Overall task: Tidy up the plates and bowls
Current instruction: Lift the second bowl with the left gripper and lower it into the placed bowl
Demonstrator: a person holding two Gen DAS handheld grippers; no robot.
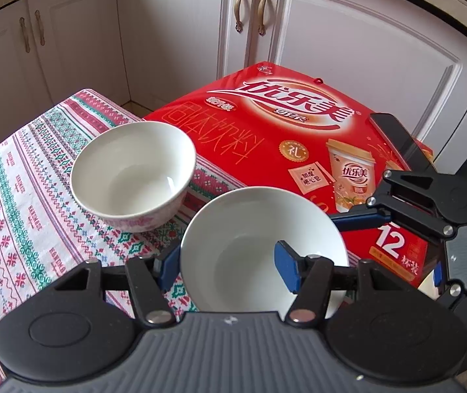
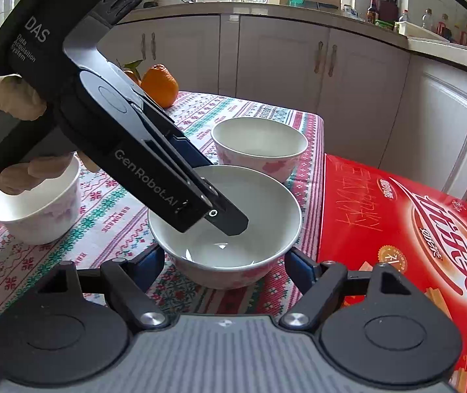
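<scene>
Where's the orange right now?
In the right wrist view, the orange sits at the far left end of the patterned tablecloth, behind the left gripper and left of the far bowl.

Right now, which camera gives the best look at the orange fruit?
The right wrist view. The orange fruit sits in plain sight at the far end of the patterned tablecloth, partly behind the left gripper. The left wrist view does not show it at all.
</scene>
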